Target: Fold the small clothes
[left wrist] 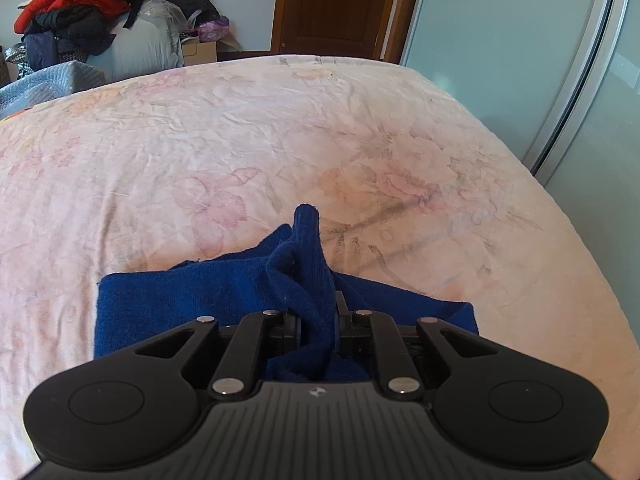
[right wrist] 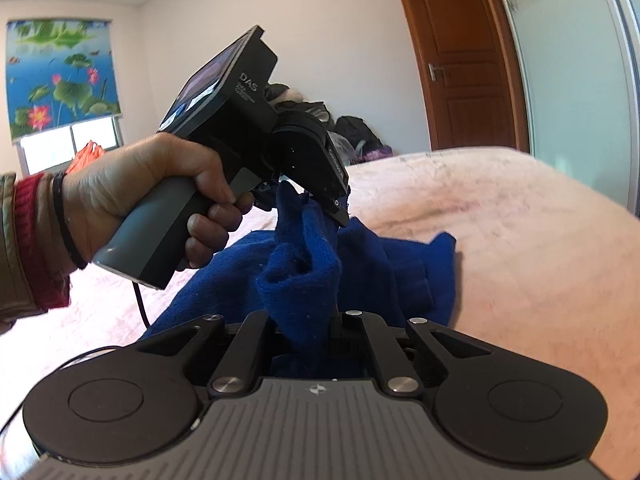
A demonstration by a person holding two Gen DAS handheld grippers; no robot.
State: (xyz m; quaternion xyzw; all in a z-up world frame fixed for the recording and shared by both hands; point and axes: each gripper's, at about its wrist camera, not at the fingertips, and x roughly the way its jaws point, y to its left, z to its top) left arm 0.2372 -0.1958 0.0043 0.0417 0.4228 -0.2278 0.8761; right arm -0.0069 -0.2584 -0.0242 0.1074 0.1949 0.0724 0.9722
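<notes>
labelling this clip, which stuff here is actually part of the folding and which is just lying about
In the job:
- blue knit garment
- left gripper, shut on the garment
- right gripper, shut on the garment
- bed, the work surface

Lying about:
- clothes pile
- cardboard box
- wooden door
- lotus blind

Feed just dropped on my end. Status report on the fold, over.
Left gripper shut on blue garment. Right gripper shut on same garment, bunched and lifted off the bed. Nothing in the way.
</notes>
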